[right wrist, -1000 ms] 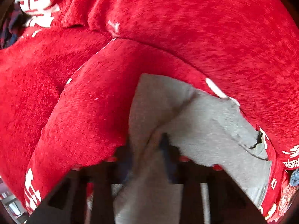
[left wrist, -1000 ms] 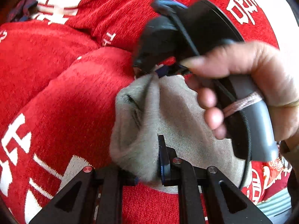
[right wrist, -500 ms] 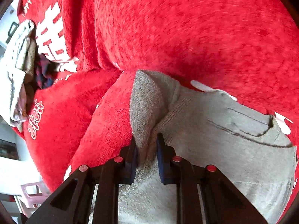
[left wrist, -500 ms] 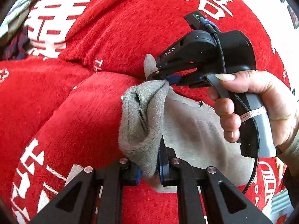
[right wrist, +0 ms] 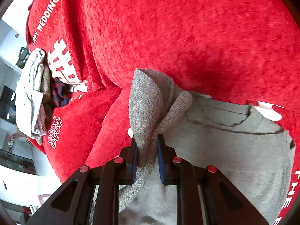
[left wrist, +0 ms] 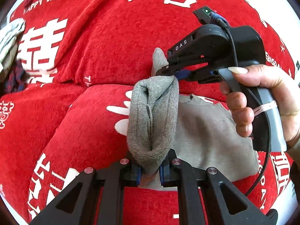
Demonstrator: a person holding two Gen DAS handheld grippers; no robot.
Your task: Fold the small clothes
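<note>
Gripping one grey knitted garment (left wrist: 153,116) with both tools, I hold it bunched above a red plush blanket (left wrist: 105,43); my left gripper (left wrist: 150,166) is clenched on a thick rolled fold of it, the blue pads pressing the knit from both sides; my right gripper (left wrist: 173,73), seen from the left wrist camera in my right hand (left wrist: 262,101), is clamped on the far end of the same roll, and its black body carries the letters "DAS" in white. From the right wrist camera the right gripper (right wrist: 147,151) pinches a doubled ridge of the garment (right wrist: 146,105), whose flat part spreads to the right with a dark stitched seam across it and lies on the blanket.

The blanket (right wrist: 187,28) reads "HAPPY WEDDING" in white capitals near its upper left edge, with large white double-happiness characters beside and above; small white words "THE", "BIGDAY" and "DAY" show partly along its right side, and a round white logo sits on the lower fold at the left, too distorted to read. A pile of other clothes (right wrist: 31,93), pale grey over dark plaid, lies at the blanket's left edge, well apart from the garment; past that edge the room falls away to white surfaces and dark shelving; the red expanse above and to the left of the garment is bare blanket.
</note>
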